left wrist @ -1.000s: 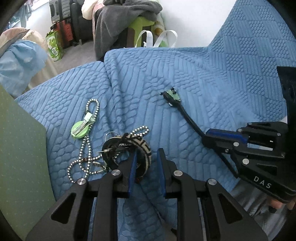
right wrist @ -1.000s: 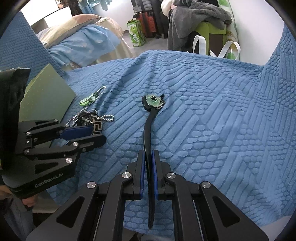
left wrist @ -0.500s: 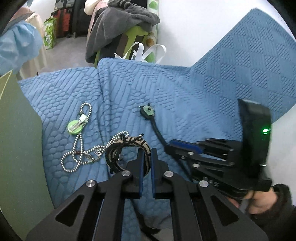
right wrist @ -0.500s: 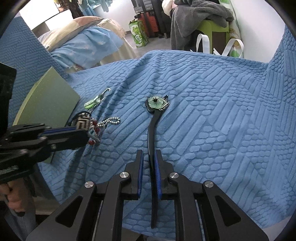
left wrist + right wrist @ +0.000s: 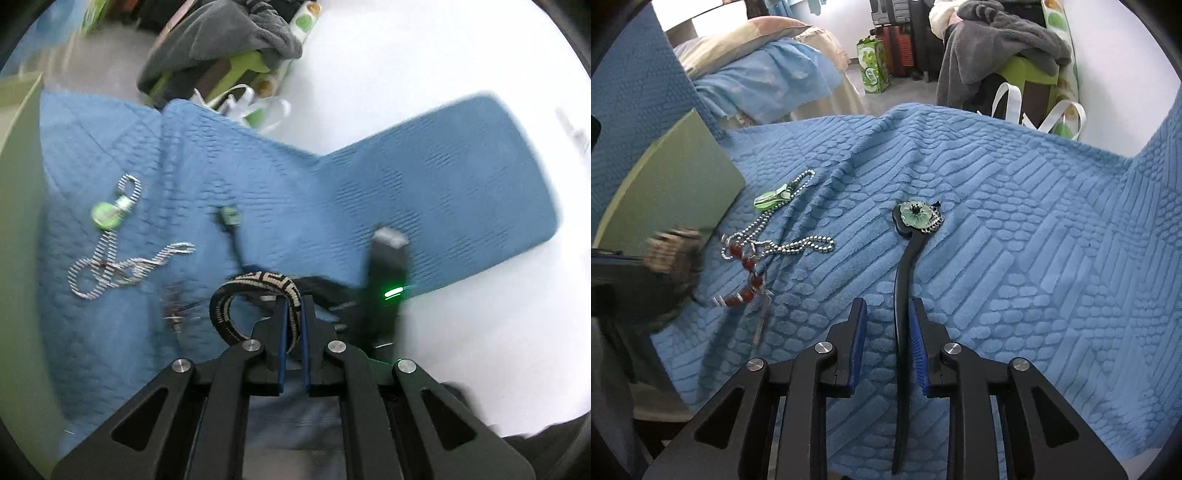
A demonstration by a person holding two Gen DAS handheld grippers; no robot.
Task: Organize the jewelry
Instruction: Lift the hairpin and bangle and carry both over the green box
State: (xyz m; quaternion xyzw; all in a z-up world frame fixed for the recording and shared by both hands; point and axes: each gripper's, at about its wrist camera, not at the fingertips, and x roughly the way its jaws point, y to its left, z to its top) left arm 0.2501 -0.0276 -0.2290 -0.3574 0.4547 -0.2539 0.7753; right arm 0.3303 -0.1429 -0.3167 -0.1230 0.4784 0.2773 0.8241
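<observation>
My left gripper (image 5: 293, 306) is shut on a black-and-cream patterned bangle (image 5: 255, 282) and holds it above the blue blanket (image 5: 303, 206); the left wrist view is blurred. In the right wrist view the bangle (image 5: 670, 247) shows as a blur at the left edge. A black hair stick (image 5: 903, 280) with a green flower head (image 5: 916, 216) lies on the blanket (image 5: 1034, 229). My right gripper (image 5: 888, 310) has its jaws opening around the stick. The stick rests by the right pad (image 5: 918, 332), and the left pad stands clear of it.
A silver bead chain (image 5: 798, 245) with a green pendant (image 5: 772, 199) and a red bead bracelet (image 5: 746, 266) lie left of the stick. A green board (image 5: 672, 195) leans at the blanket's left edge. Bags and a clothes-covered chair (image 5: 997, 40) stand beyond the blanket.
My left gripper shut on the bangle and lifted it off the blanket, tilting upward; the red bead bracelet stayed behind. My right gripper's jaws parted from the hair stick.
</observation>
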